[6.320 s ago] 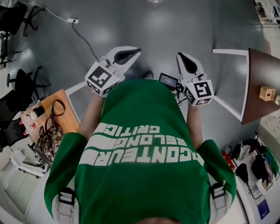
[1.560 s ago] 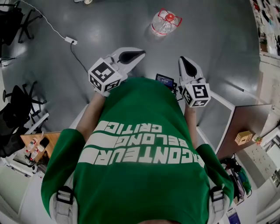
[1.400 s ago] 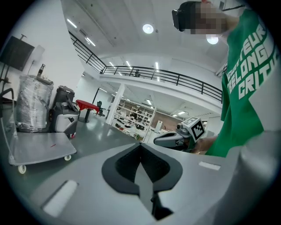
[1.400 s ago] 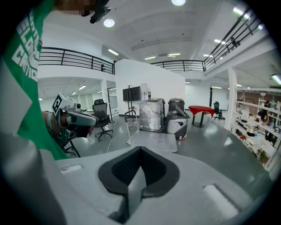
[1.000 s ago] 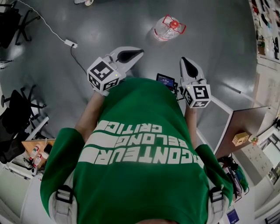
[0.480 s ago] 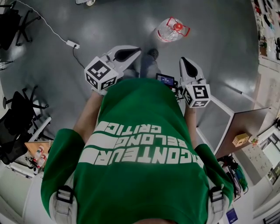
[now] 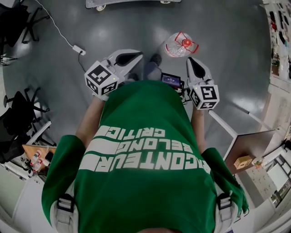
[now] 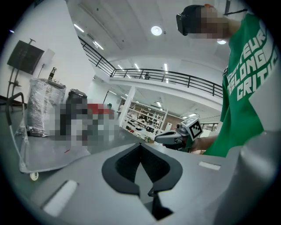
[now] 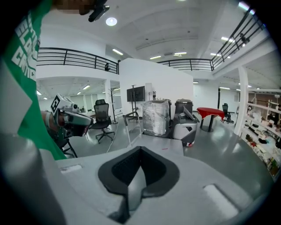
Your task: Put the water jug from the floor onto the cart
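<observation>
Lettering on my green shirt [image 7: 145, 150] is the only writing I can read. In the head view it runs upside down in three white lines: "CRITIC", "BELONG" and a longer word ending in "CONTEUR". The left gripper view catches the ends of the same lines at its right edge. The marker cubes on both grippers carry only black-and-white square patterns. A small screen [image 7: 172, 80] glows at my chest between my hands, its print too small to make out.

My left gripper [image 7: 138, 54] and right gripper [image 7: 190, 60] are held side by side in front of me, well above the grey floor [image 7: 218, 27]. Each gripper view shows its jaws pressed together along a single seam with nothing between them.

The jug [image 7: 182, 44] is clear, with a red cap and a red handle. It sits on the floor just ahead of my right gripper in the head view, apart from both grippers. Neither gripper view shows it, and I can see no label on it.

The cart [image 7: 132, 2] shows as a grey edge with castors at the top of the head view, beyond the jug. The gripper views show it as a flat platform with a tubular handle. A plastic-wrapped bundle [image 9: 154, 116] stands by its far end; I cannot tell whether it rests on the cart or behind it.
</observation>
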`<action>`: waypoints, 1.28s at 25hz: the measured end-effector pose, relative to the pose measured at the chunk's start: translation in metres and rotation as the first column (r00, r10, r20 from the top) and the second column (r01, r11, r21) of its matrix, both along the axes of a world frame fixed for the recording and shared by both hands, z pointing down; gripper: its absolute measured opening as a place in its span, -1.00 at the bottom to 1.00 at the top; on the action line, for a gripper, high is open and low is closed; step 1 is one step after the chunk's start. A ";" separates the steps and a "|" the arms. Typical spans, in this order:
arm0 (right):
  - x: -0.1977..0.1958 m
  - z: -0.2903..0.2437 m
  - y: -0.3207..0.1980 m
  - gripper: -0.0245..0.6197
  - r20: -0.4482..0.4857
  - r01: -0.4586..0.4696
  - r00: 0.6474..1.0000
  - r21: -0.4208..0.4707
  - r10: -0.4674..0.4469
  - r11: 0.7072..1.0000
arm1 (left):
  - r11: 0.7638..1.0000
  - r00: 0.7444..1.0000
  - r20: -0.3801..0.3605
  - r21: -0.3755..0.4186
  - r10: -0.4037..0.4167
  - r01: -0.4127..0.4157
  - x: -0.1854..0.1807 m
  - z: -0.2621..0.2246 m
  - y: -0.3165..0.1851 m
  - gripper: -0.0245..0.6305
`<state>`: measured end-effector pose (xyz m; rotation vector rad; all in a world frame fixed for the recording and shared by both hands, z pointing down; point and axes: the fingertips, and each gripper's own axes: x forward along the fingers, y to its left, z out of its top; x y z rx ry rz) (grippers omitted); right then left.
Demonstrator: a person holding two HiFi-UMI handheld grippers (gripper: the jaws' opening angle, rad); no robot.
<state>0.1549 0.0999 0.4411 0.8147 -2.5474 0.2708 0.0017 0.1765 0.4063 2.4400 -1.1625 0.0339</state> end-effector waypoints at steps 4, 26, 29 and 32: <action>-0.006 0.002 -0.032 -0.95 0.012 0.000 1.000 -0.006 0.000 1.000 | 1.000 1.000 0.012 0.010 -0.001 0.001 -0.004 -0.005 -0.033 -0.88; 0.058 0.061 -0.173 -0.95 -0.010 -0.086 0.996 -0.137 0.085 0.987 | 0.992 0.998 0.049 -0.119 0.041 -0.034 0.037 0.017 -0.151 -0.88; 0.067 0.070 -0.190 -0.95 -0.022 -0.095 0.995 -0.142 0.093 0.985 | 0.993 0.997 0.061 -0.117 0.043 -0.036 0.041 0.020 -0.164 -0.88; 0.076 0.078 -0.203 -0.95 -0.050 -0.105 0.994 -0.158 0.098 0.982 | 0.993 0.996 0.075 -0.111 0.041 -0.033 0.047 0.020 -0.174 -0.88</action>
